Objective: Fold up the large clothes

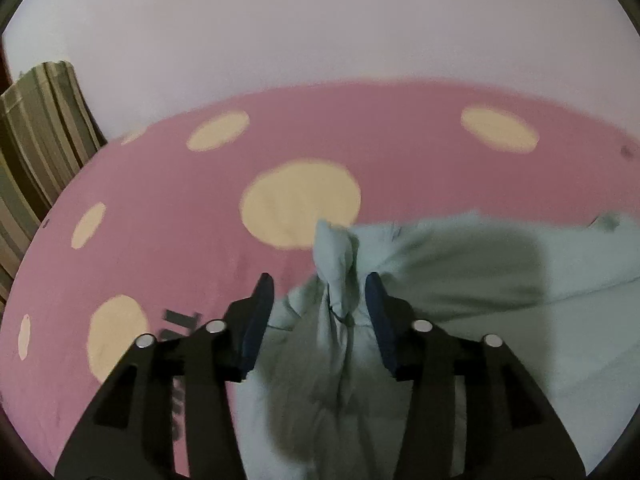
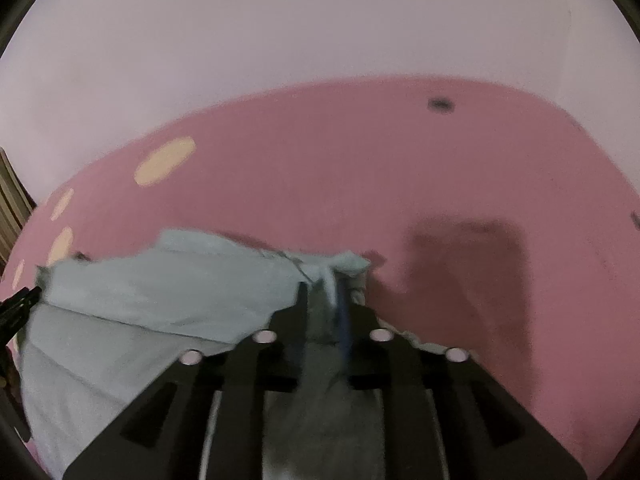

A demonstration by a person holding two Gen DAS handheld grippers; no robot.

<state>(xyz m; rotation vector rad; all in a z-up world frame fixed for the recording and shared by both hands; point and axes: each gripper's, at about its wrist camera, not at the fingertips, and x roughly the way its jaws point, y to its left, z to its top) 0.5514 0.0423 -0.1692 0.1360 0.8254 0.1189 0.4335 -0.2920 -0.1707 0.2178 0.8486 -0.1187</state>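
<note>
A pale grey-green garment (image 1: 500,280) lies on a pink bedsheet with cream dots (image 1: 180,240). In the left wrist view my left gripper (image 1: 320,284) is open, its blue pads apart on either side of a bunched corner of the garment (image 1: 334,256) that stands up between them. In the right wrist view the garment (image 2: 160,292) spreads to the left. My right gripper (image 2: 326,292) is shut on another bunched corner of the garment (image 2: 348,264). The left gripper's tip shows at the left edge (image 2: 18,304).
A pale wall (image 1: 320,32) rises behind the bed. A striped curtain or fabric (image 1: 36,128) hangs at the far left. The pink sheet (image 2: 440,180) stretches ahead and to the right of the right gripper, with a small dark mark (image 2: 440,103).
</note>
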